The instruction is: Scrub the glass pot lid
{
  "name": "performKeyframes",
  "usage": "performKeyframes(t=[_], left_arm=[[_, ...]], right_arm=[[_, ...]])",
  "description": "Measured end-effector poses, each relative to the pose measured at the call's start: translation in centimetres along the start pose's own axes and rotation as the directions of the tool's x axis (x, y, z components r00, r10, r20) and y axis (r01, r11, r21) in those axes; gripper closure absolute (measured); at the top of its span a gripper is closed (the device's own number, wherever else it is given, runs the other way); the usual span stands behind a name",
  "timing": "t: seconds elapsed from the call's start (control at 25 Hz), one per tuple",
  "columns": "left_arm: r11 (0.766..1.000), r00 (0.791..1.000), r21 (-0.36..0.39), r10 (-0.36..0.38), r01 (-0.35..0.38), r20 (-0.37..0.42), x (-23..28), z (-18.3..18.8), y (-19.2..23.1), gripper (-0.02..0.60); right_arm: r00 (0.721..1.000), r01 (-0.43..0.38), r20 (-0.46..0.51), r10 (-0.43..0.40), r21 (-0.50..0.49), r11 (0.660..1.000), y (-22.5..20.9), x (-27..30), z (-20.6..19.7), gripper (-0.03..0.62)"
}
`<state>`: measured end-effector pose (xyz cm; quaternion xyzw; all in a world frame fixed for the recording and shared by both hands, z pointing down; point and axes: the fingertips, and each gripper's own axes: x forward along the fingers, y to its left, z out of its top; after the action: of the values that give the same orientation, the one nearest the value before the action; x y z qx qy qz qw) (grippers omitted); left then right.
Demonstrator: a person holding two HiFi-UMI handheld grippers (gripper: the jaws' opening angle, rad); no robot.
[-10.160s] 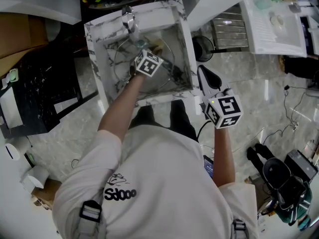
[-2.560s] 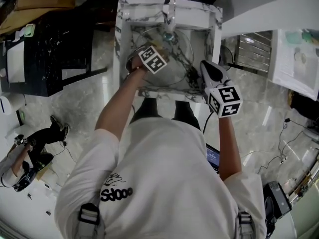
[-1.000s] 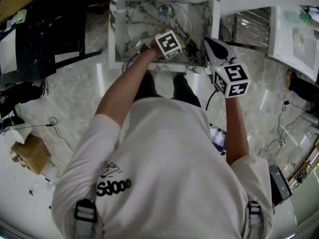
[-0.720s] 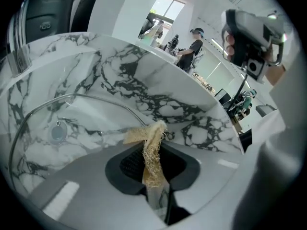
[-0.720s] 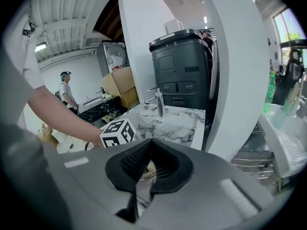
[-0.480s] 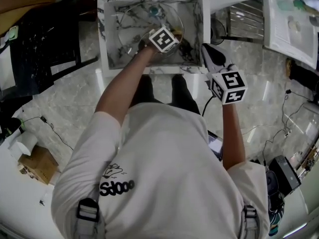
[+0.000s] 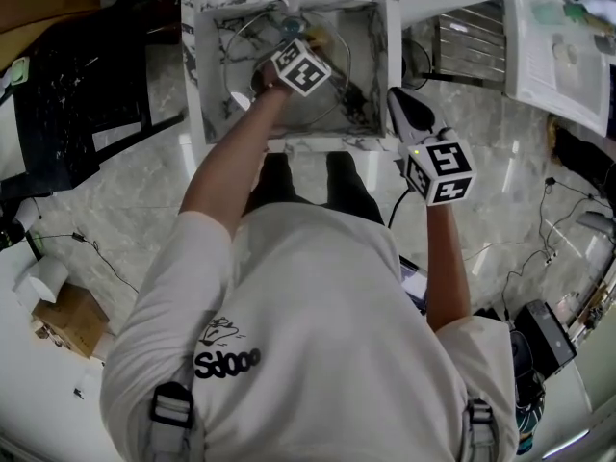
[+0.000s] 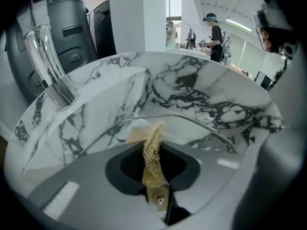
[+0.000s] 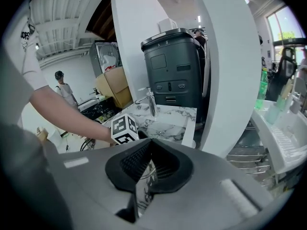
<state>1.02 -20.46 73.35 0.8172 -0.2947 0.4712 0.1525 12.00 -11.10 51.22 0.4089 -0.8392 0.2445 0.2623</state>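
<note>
In the head view a white, black-veined marble sink (image 7: 192, 104) on a grey stone floor (image 7: 125, 210) holds the round glass pot lid (image 7: 332, 80) under the left gripper (image 7: 294, 64), whose own view shows jaws clamped on a tan mesh scrubbing pad (image 8: 152, 147), while the right gripper (image 7: 409, 115), just outside the sink's corner, shows in its view empty jaws closed together before a dark grey machine (image 9: 175, 75).

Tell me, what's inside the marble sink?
A glass pot lid lies in the sink, with the left gripper shut on a tan mesh scrub pad. The gripper and arm cover part of the bottom.
</note>
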Motion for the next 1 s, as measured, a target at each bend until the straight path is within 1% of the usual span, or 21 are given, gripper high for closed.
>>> performKeyframes(t=[0.12, 0.2, 0.28, 0.36, 0.44, 0.56, 0.68, 0.8, 0.88, 1.0], left_arm=[[0.998, 0.999, -0.034, 0.047, -0.048, -0.023, -0.7, -1.0, 2.5, 0.523], [0.997, 0.997, -0.044, 0.057, -0.060, -0.060, -1.4, -2.3, 3.8, 0.523], [0.999, 0.993, -0.030, 0.029, -0.033, -0.118, -2.2, -4.2, 4.2, 0.522], [1.000, 0.984, 0.013, 0.003, -0.001, -0.178, -3.0, -5.9, 4.1, 0.522], [0.999, 0.975, 0.047, -0.006, 0.017, -0.224, -3.8, -7.2, 3.9, 0.522], [0.997, 0.960, 0.055, -0.036, 0.054, -0.278, -5.0, -9.0, 3.3, 0.522], [0.991, 0.935, 0.023, -0.118, 0.134, -0.336, -5.9, -10.7, 1.7, 0.522], [0.978, 0.901, -0.011, -0.198, 0.210, -0.387, -6.7, -12.2, -0.2, 0.523], [0.968, 0.875, -0.025, -0.235, 0.248, -0.423, -7.7, -12.7, -1.5, 0.522], [0.955, 0.850, -0.035, -0.278, 0.294, -0.447, -8.4, -13.0, -3.0, 0.523]], right_arm=[[1.000, -0.023, 0.002, 0.023, -0.016, 1.000, 0.5, 0.7, 0.6, 0.591], [0.999, -0.038, 0.008, 0.038, -0.027, 0.999, 0.9, 1.1, 1.1, 0.591], [0.998, -0.053, 0.011, 0.054, -0.038, 0.998, 1.3, 1.5, 1.5, 0.591], [0.997, -0.070, 0.012, 0.070, -0.051, 0.996, 1.7, 1.8, 1.8, 0.591], [0.996, -0.085, 0.012, 0.086, -0.062, 0.994, 2.2, 2.1, 2.0, 0.591], [0.995, -0.102, 0.016, 0.103, -0.078, 0.992, 2.8, 2.3, 2.4, 0.591], [0.993, -0.112, 0.021, 0.114, -0.086, 0.990, 3.3, 2.4, 2.7, 0.591], [0.992, -0.121, 0.025, 0.123, -0.092, 0.988, 3.8, 2.5, 2.9, 0.591], [0.991, -0.127, 0.030, 0.131, -0.096, 0.987, 4.3, 2.5, 3.0, 0.591], [0.990, -0.128, 0.039, 0.132, -0.098, 0.987, 4.6, 2.2, 3.1, 0.591]])
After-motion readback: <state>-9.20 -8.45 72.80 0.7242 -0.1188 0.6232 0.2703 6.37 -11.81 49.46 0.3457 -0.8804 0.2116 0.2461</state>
